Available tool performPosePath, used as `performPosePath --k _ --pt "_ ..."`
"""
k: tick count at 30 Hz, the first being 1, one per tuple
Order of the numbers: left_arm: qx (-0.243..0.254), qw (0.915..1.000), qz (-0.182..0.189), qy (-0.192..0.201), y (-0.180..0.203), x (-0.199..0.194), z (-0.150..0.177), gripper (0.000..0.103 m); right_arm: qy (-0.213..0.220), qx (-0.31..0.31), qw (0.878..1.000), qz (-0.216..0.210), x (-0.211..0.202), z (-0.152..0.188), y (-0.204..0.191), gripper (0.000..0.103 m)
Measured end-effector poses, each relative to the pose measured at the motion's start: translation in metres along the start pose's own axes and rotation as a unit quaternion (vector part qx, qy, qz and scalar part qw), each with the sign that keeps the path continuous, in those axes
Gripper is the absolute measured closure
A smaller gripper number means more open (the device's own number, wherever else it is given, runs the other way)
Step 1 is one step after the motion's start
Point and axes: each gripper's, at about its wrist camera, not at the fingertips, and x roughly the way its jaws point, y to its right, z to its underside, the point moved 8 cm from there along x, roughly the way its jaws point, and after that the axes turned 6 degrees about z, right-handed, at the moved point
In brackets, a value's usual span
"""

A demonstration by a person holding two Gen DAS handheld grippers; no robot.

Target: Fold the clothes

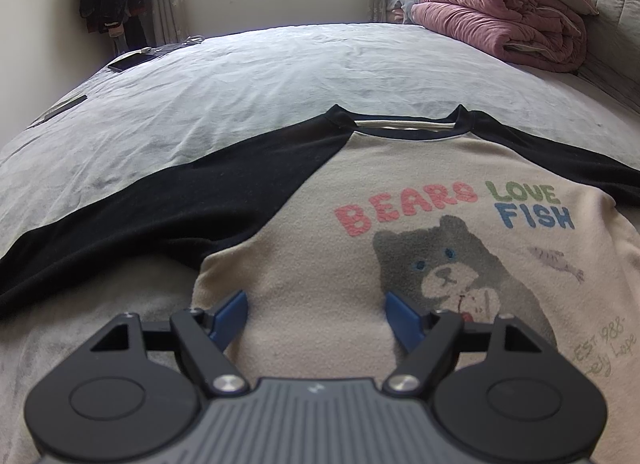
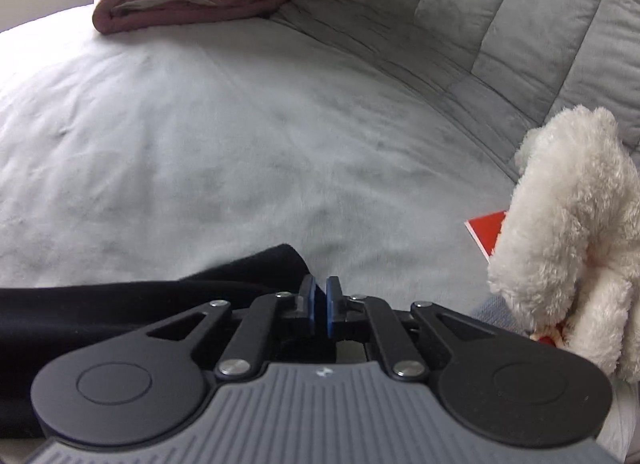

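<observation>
Grey bedding (image 1: 248, 76) carries a cream shirt (image 1: 320, 248) with black sleeves, spread flat. Above its lower body the left gripper (image 1: 316, 314) hovers with jaws wide apart. The right gripper (image 2: 320, 310) has its jaws nearly together beside a black sleeve (image 2: 120, 316); whether it pinches cloth I cannot tell.

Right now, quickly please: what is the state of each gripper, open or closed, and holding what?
Left gripper: open, holding nothing, above the cream front of the shirt.
Right gripper: nearly closed beside the black sleeve; whether it pinches the sleeve cannot be told.
</observation>
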Motion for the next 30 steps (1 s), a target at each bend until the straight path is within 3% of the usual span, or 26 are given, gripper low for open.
performPosePath --k 1,3,5,7,10,15,20,22,23,24,27,30 --pt "0.0 1.0 0.0 0.0 0.0 0.0 0.0 0.024 0.024 -0.002 1.0 -0.01 -0.012 -0.009 -0.004 0.084" --pt "0.0 1.0 -0.001 0.0 0.0 0.0 0.0 0.024 0.041 -0.04 0.996 -0.067 -0.031 -0.011 -0.036 0.066" --pt "0.0 1.0 0.0 0.0 0.0 0.0 0.0 0.024 0.054 -0.08 0.987 -0.126 -0.052 -0.01 -0.07 0.06" --pt "0.0 1.0 0.0 -0.001 0.0 0.0 0.0 0.024 0.068 -0.12 0.973 -0.185 -0.074 -0.009 -0.103 0.059" --pt "0.0 1.0 0.001 -0.001 0.0 0.0 -0.001 0.024 0.087 -0.178 0.942 -0.272 -0.108 -0.005 -0.152 0.059" --pt "-0.001 1.0 0.001 -0.003 0.0 0.0 -0.001 0.024 0.062 -0.228 0.921 -0.31 -0.111 0.021 -0.199 0.059" --pt "-0.001 1.0 0.001 -0.003 0.0 0.0 -0.001 0.024 0.061 -0.243 0.922 -0.294 -0.109 0.028 -0.209 0.059" --pt "-0.002 1.0 0.0 -0.003 0.0 0.0 -0.001 0.024 0.057 -0.242 0.922 -0.297 -0.109 0.03 -0.212 0.07" --pt "-0.002 1.0 0.0 -0.002 0.0 0.0 -0.001 0.024 0.062 -0.251 0.92 -0.293 -0.111 0.031 -0.216 0.093" --pt "-0.001 1.0 -0.001 -0.002 0.0 0.0 -0.001 0.024 0.069 -0.262 0.919 -0.288 -0.114 0.032 -0.22 0.101" --pt "-0.001 1.0 -0.001 -0.002 0.0 0.0 -0.001 0.024 0.087 -0.288 0.915 -0.268 -0.118 0.034 -0.23 0.101" --pt "-0.001 1.0 -0.001 -0.002 0.0 0.0 -0.001 0.024 0.099 -0.269 0.921 -0.265 -0.119 0.025 -0.223 0.101"
